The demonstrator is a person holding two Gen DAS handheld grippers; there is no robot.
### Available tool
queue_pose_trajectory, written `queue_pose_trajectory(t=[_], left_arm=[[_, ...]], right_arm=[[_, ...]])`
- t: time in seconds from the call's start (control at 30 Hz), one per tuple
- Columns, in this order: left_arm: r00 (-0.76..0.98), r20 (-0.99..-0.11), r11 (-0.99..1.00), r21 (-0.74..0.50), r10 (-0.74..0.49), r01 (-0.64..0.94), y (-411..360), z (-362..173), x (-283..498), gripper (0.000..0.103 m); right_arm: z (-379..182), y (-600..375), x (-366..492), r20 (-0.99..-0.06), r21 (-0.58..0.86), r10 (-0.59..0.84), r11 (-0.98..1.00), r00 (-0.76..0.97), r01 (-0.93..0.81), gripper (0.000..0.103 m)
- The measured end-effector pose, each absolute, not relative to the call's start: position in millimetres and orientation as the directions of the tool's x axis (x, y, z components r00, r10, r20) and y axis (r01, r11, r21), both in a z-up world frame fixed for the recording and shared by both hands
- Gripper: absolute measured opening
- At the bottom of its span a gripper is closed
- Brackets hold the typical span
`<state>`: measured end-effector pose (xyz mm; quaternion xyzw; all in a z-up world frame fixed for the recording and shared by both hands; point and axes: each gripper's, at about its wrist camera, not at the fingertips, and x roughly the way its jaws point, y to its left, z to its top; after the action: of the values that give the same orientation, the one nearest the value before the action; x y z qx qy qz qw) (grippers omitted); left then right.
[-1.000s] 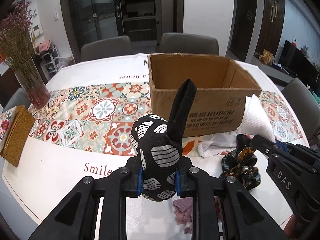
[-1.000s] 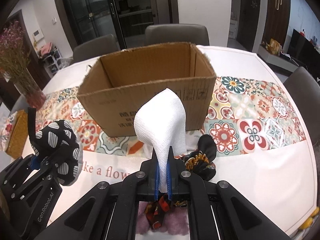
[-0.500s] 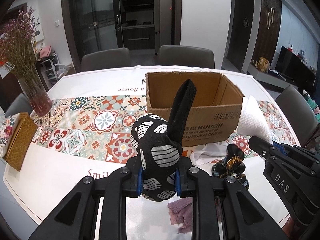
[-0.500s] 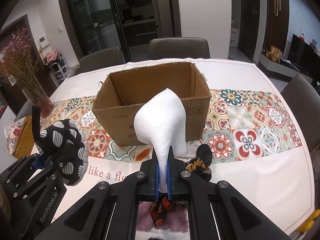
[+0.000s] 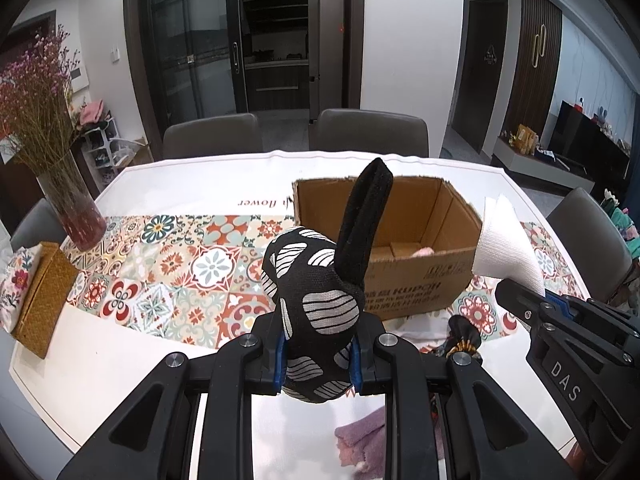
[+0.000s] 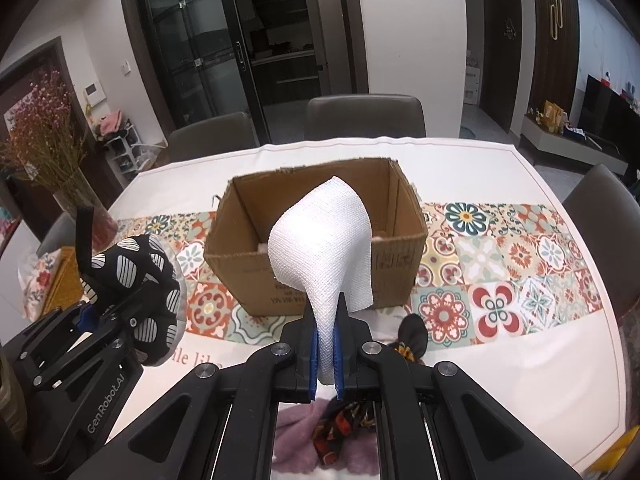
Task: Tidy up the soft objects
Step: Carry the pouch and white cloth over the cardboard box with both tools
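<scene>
We have a soft thing in each of our tongs, and the box [image 6: 316, 236] is where we think both should go. The left tongs [image 5: 318, 354] are pinching a black pouch [image 5: 316, 300] with white leaf shapes; its long black strap sticks up. The right tongs [image 6: 325, 360] are pressed tight on a white cloth [image 6: 324, 248], which stands up in a cone.

The box sits on the desk [image 6: 500, 364] straight ahead of the right tongs, open side up, with its long side running across our view. From the left tongs, the box lies ahead and a bit to the right. So the right hand looks better lined up with the box. Both soft things are up in the air, on our side of the box, not yet over it. More soft things lie on the desk on our side of the box.
</scene>
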<state>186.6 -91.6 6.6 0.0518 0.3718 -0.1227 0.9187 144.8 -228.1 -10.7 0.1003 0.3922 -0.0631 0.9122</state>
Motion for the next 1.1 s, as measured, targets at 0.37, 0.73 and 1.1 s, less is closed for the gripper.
queue_pose_trajectory(t=[0.37, 0.73, 1.1], left_arm=[[0.709, -0.677, 0.96, 0.01, -0.198, 0.278, -104.8, 31.3, 205.2, 0.024], [0.714, -0.667, 0.954, 0.017, -0.213, 0.3, -118.0, 43.9, 228.6, 0.024], [0.708, -0.67, 0.948, 0.021, -0.223, 0.318, -132.3, 46.5, 258.9, 0.024]], right_arm=[[10.9, -241.4, 161.3, -0.711, 0.141, -0.039, 0.97, 0.702, 0.196, 0.007], [25.3, -257.3, 179.6, -0.701, 0.146, -0.046, 0.967, 0.712, 0.206, 0.007], [28.9, -266.5, 202.1, -0.705, 0.151, -0.041, 0.967, 0.709, 0.206, 0.007]])
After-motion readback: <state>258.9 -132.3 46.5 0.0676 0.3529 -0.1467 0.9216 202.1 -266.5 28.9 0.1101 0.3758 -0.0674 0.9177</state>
